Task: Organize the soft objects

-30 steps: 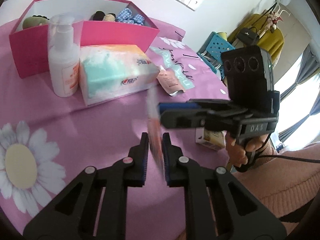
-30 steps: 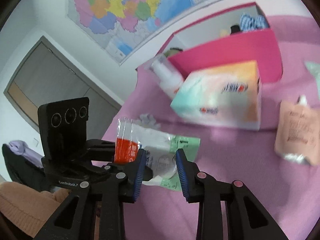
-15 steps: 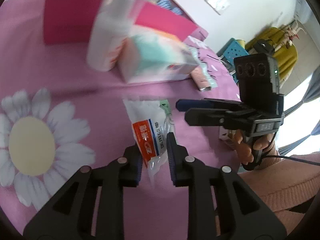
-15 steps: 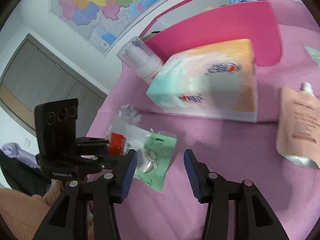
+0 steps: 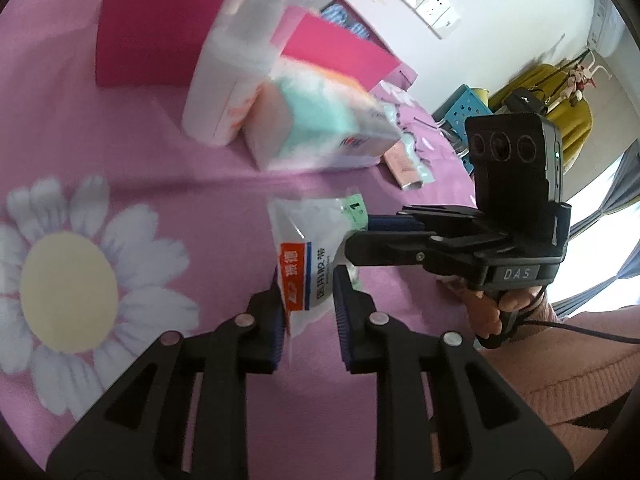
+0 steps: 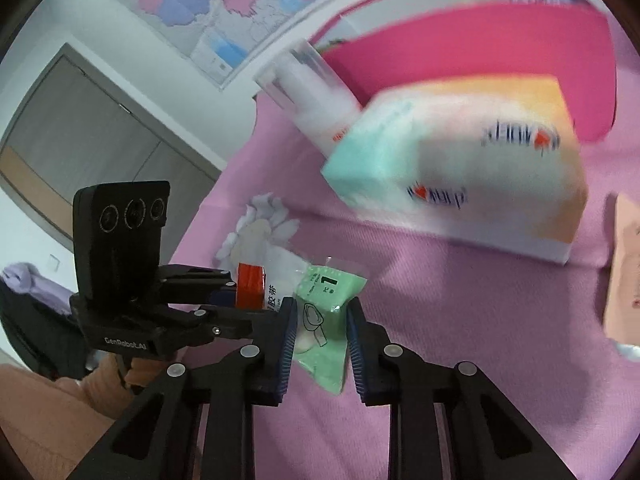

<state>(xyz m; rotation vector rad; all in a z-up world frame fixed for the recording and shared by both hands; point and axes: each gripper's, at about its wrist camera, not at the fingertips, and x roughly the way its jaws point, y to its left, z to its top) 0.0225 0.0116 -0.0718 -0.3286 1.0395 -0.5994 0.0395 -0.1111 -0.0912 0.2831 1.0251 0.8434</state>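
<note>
A clear packet [image 5: 304, 240] with an orange and blue label and a green card end hangs just above the pink bedspread [image 5: 160, 208]. My left gripper [image 5: 308, 304] is shut on its labelled end. From the right, my right gripper [image 5: 360, 234] comes in side-on at the green end. In the right wrist view the green end [image 6: 320, 292] sits between the pads of my right gripper [image 6: 322, 320]; the jaws are closing and both pads touch it. My left gripper [image 6: 236, 292] shows at the left there, holding the orange end.
Behind the packet stand a soft tissue pack [image 5: 320, 136], a white lotion bottle [image 5: 228, 80] and a pink open box [image 5: 160, 40] holding small soft things. A peach pouch [image 6: 624, 272] lies to the right. A blue crate [image 5: 464, 104] stands beyond the bed edge.
Both grippers have sunk toward the bedspread. The packet has turned from edge-on to face the left camera. The right jaws widened, then narrowed onto the green end.
</note>
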